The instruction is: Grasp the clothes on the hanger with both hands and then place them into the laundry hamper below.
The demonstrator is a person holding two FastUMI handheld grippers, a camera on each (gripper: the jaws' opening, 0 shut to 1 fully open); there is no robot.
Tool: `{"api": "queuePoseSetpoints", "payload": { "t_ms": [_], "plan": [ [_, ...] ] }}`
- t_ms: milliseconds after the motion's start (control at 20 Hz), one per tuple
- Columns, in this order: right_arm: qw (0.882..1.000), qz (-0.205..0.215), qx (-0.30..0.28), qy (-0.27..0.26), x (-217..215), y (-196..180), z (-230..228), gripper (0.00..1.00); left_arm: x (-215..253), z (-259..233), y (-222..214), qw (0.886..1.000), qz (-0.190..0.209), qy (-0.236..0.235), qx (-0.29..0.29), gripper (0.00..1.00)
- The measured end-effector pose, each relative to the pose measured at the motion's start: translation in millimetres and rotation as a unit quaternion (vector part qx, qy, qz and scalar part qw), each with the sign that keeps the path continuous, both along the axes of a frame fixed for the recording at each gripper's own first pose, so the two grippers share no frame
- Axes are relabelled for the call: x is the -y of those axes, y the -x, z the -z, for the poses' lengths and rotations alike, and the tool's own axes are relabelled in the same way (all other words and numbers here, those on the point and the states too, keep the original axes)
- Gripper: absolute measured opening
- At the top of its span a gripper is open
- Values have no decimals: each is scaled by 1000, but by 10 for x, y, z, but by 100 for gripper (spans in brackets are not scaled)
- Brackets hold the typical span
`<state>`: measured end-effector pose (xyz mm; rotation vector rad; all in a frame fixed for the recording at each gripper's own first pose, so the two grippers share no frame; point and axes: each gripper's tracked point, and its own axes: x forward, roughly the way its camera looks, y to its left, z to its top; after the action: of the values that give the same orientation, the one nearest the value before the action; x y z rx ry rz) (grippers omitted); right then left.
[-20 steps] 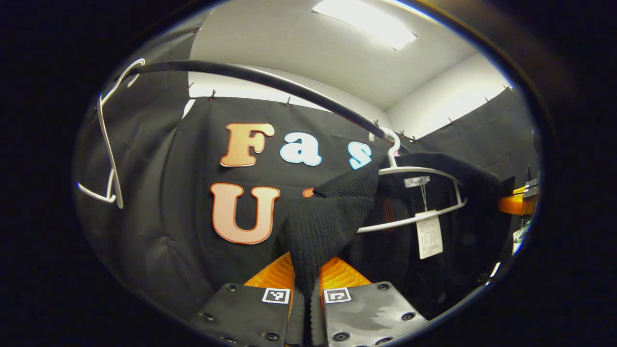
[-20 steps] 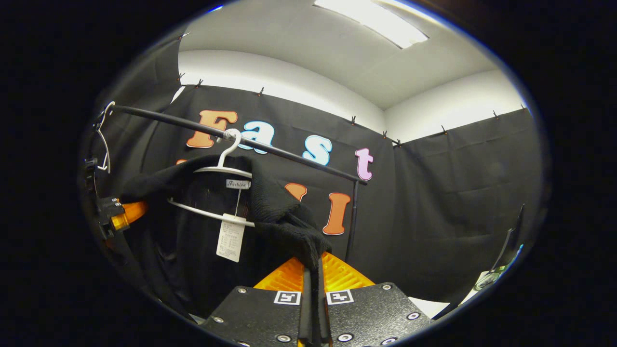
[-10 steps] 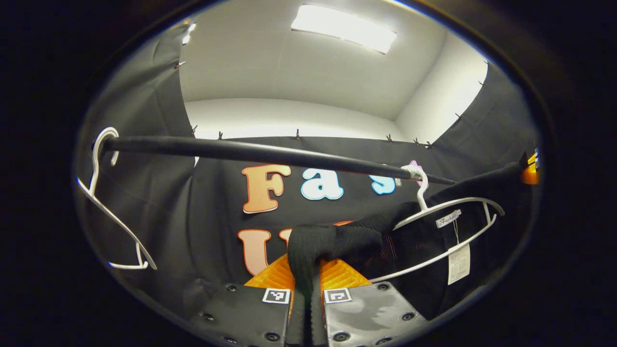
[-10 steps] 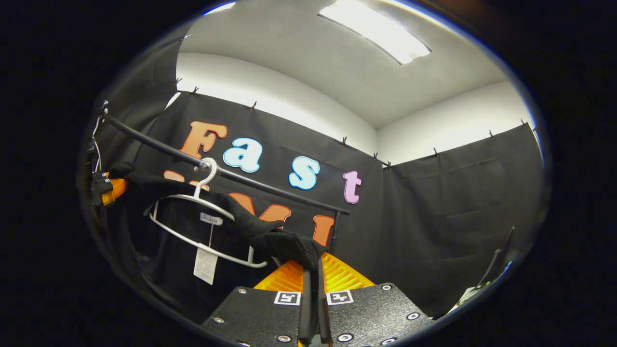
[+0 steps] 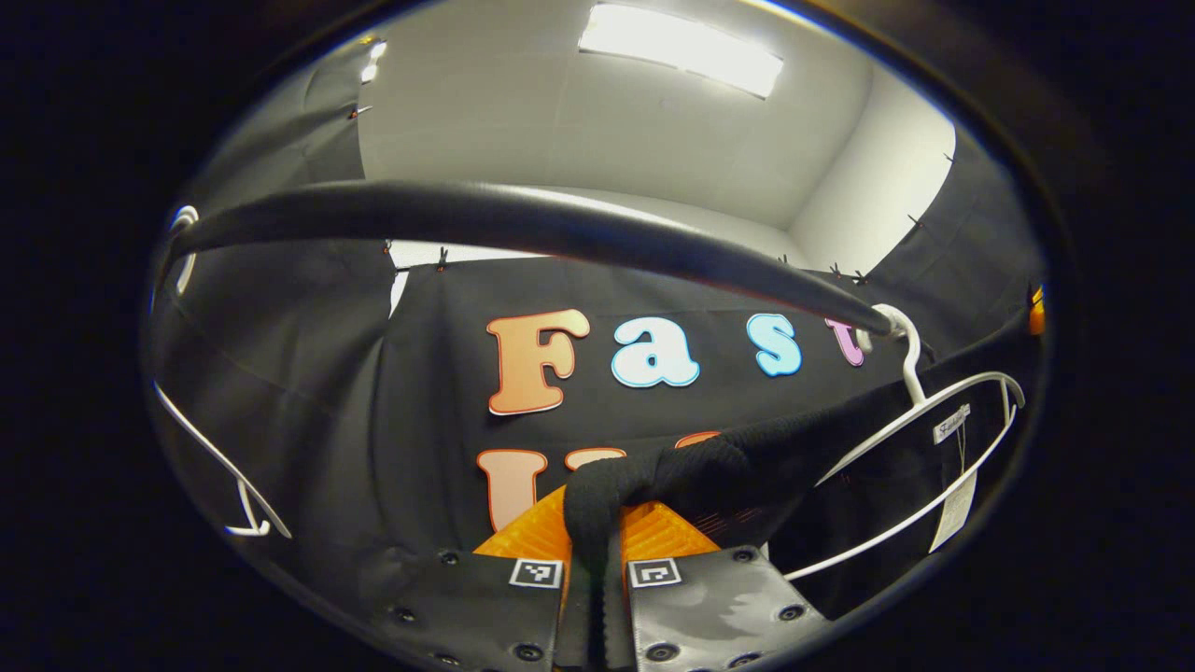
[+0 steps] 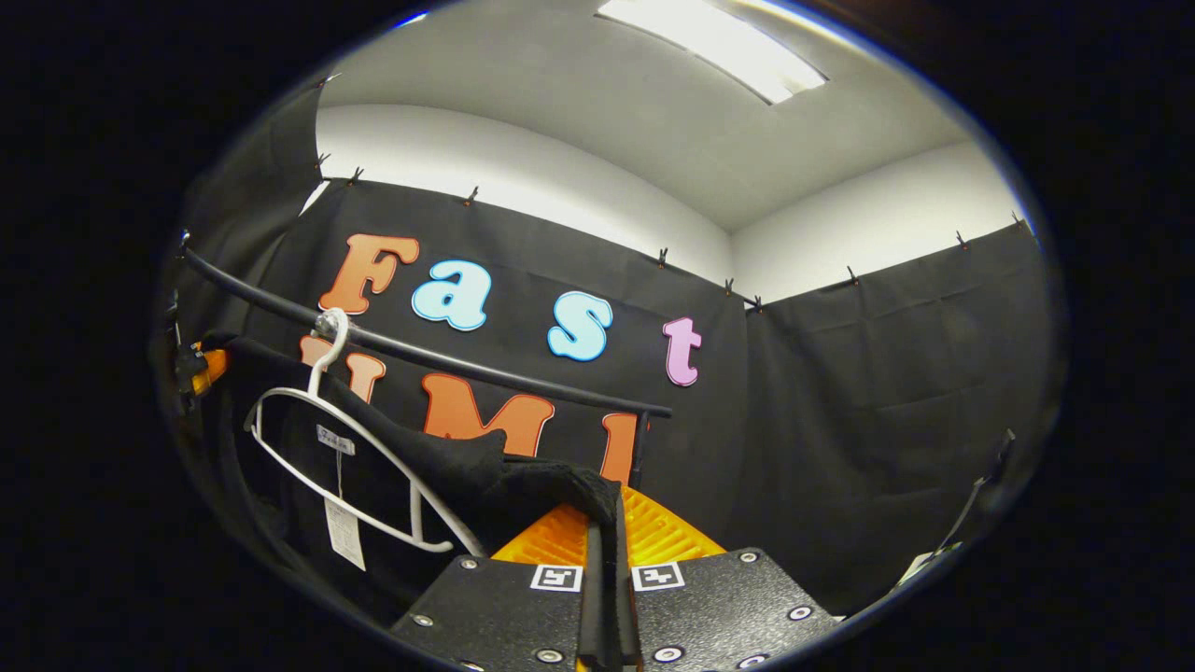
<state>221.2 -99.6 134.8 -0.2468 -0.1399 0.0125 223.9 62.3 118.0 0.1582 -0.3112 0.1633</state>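
Black knit garment [image 5: 747,462] stretched between both grippers, partly still draped on white hanger [image 5: 943,420], which hooks on black rail [image 5: 523,219]. Paper tag [image 5: 952,509] dangles from neck label inside hanger loop. Left gripper [image 5: 595,523] clamped tight on bunched knit, both orange fingers pressing fabric. Right gripper [image 6: 607,537] likewise pinched on other shoulder of garment [image 6: 467,467]; hanger [image 6: 345,448] at its left, tilted. Second, bare hanger [image 5: 233,485] at far left of rail in left gripper view. Ceiling light [image 6: 709,47] overhead.

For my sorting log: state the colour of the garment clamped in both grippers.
Black, a ribbed knit garment; the left gripper view shows it best.
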Motion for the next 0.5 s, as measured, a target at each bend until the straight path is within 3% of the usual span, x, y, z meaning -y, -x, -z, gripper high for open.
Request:
{"api": "queuePoseSetpoints", "payload": {
  "t_ms": [200,500],
  "plan": [
    [1000,5,-11,-18,14,-229,256,5,-41,156,-152,1000,-17,-2,1,12],
    [999,12,-30,19,-110,-358,776,4,-146,698,-420,998,-29,-11,-51,12]
  ]
}}
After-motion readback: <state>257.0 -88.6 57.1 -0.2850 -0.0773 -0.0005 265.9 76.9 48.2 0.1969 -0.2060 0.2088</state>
